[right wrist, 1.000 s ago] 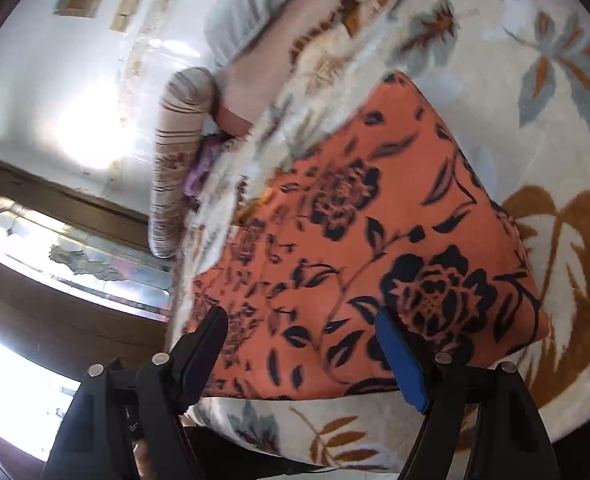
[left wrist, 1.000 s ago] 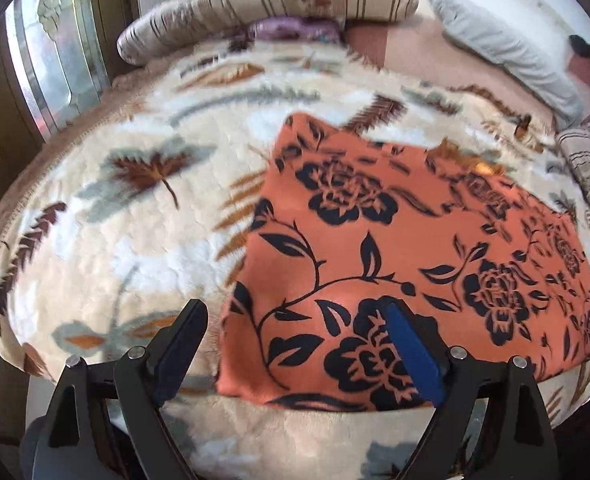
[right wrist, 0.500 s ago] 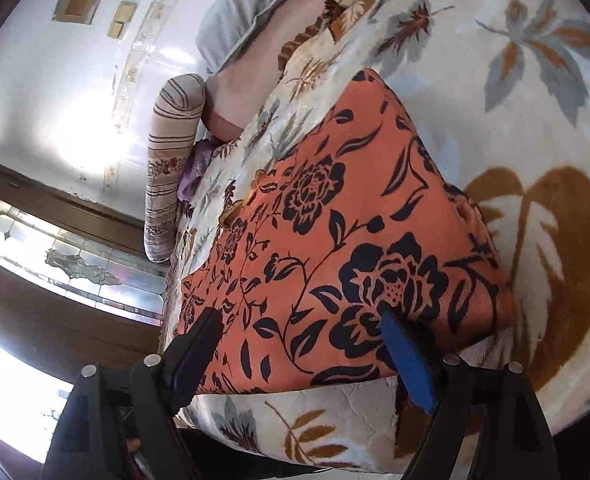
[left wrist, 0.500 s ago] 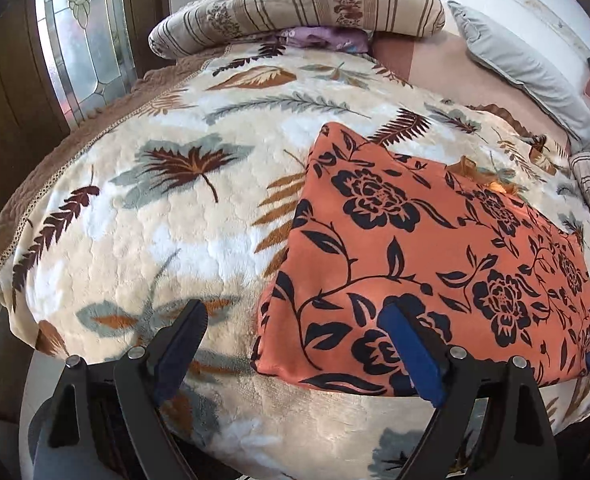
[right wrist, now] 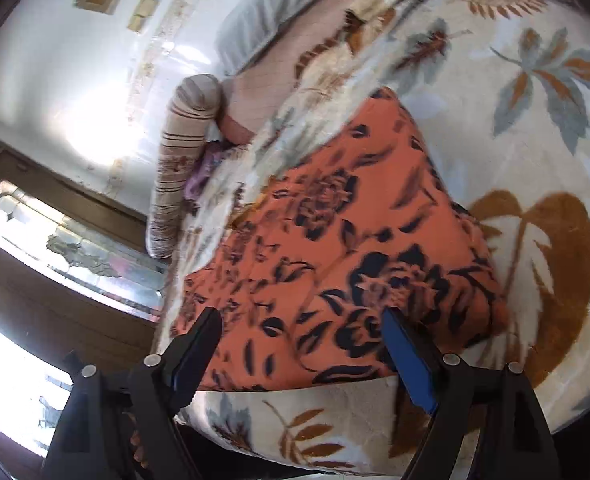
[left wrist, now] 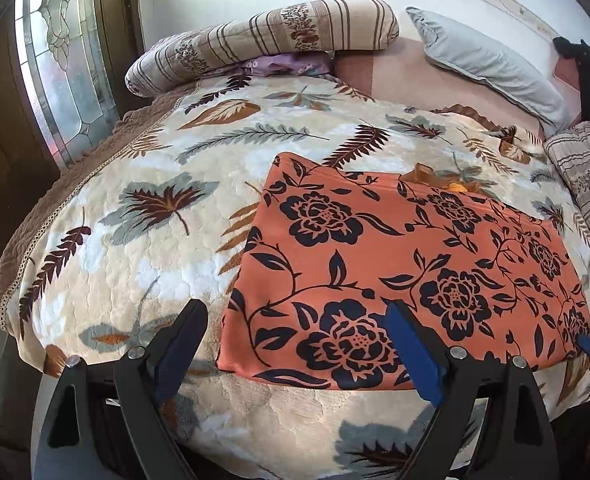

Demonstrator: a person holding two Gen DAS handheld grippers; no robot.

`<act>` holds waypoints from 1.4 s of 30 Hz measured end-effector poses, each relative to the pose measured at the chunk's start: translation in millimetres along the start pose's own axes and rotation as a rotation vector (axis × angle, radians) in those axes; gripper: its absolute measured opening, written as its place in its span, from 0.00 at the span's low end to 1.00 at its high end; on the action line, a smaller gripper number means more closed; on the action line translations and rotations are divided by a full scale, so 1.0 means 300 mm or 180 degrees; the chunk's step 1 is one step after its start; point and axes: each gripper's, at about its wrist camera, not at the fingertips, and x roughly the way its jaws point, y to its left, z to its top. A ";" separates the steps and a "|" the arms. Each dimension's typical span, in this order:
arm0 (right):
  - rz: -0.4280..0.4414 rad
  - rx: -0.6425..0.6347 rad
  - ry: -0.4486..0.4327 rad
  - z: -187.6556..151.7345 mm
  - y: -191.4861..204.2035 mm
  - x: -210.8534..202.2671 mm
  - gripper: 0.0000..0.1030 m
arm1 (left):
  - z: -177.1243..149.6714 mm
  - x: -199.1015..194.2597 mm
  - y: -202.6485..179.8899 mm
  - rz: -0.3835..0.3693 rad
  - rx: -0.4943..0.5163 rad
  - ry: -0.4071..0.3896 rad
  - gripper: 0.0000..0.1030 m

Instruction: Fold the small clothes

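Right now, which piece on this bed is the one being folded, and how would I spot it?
Look at the bed's cream leaf-print blanket. Lying flat near its front edge is the orange garment. It alone is orange with black flowers; the pillows behind are striped or plain grey.

garment (left wrist: 395, 264): thin orange cloth, matt, pretty smooth, black flower print
blanket (left wrist: 143, 240): plush quilted fabric, soft fuzzy nap
bolster (left wrist: 263, 44): striped woven cloth, matt
left tool (left wrist: 295, 344): matt black plastic, blue pads, shiny metal screws
window (left wrist: 63, 80): glossy patterned glass, dark wood frame
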 end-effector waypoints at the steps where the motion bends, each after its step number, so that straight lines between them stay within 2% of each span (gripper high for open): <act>1: -0.0018 0.0086 0.0025 0.001 -0.019 0.006 0.82 | -0.002 0.008 -0.006 0.0008 0.0014 0.0029 0.89; 6: 0.0101 0.0073 -0.0101 0.022 -0.001 -0.028 0.82 | 0.012 0.036 -0.046 -0.0038 0.0076 0.0049 0.89; 10: 0.0271 0.0125 -0.0023 0.064 0.037 -0.021 0.82 | 0.038 0.065 -0.067 0.0010 0.0190 0.0013 0.89; 12: 0.0244 0.0016 0.0028 0.108 0.075 0.000 0.82 | 0.049 0.100 -0.054 0.0027 0.0134 0.0064 0.89; 15: 0.0318 0.0036 0.0159 0.208 0.102 0.062 0.82 | 0.044 0.188 -0.032 0.0114 0.0121 0.0309 0.89; 17: 0.0225 0.0069 0.0197 0.278 0.104 0.116 0.82 | 0.024 0.242 -0.001 0.0176 0.0065 0.0482 0.89; 19: 0.0107 0.0093 0.0236 0.342 0.092 0.177 0.82 | 0.010 0.242 0.034 0.0026 -0.0059 0.0470 0.89; 21: -0.0092 0.0239 0.0279 0.387 0.064 0.227 0.82 | 0.016 0.231 0.046 -0.0003 -0.0056 0.0497 0.89; 27: -0.0052 0.0139 0.0289 0.450 0.085 0.262 0.82 | 0.163 0.188 0.072 -0.0078 -0.0018 0.0189 0.89; 33: -0.0032 0.0192 0.0377 0.452 0.046 0.320 0.82 | 0.294 0.364 0.076 0.0091 0.0109 0.0318 0.88; 35: -0.0060 0.0148 0.0426 0.440 0.037 0.336 0.82 | 0.321 0.441 0.087 0.0131 0.0129 0.0457 0.88; 37: -0.0089 0.0067 0.0436 0.436 0.046 0.343 0.82 | 0.333 0.518 0.107 0.0281 0.0107 0.0623 0.88; 39: -0.0132 0.0025 0.0461 0.438 0.053 0.347 0.82 | 0.347 0.538 0.133 0.0252 0.0035 0.0585 0.88; 42: -0.0176 0.0020 0.0443 0.434 0.063 0.329 0.82 | 0.365 0.509 0.151 0.0533 0.0005 0.0481 0.88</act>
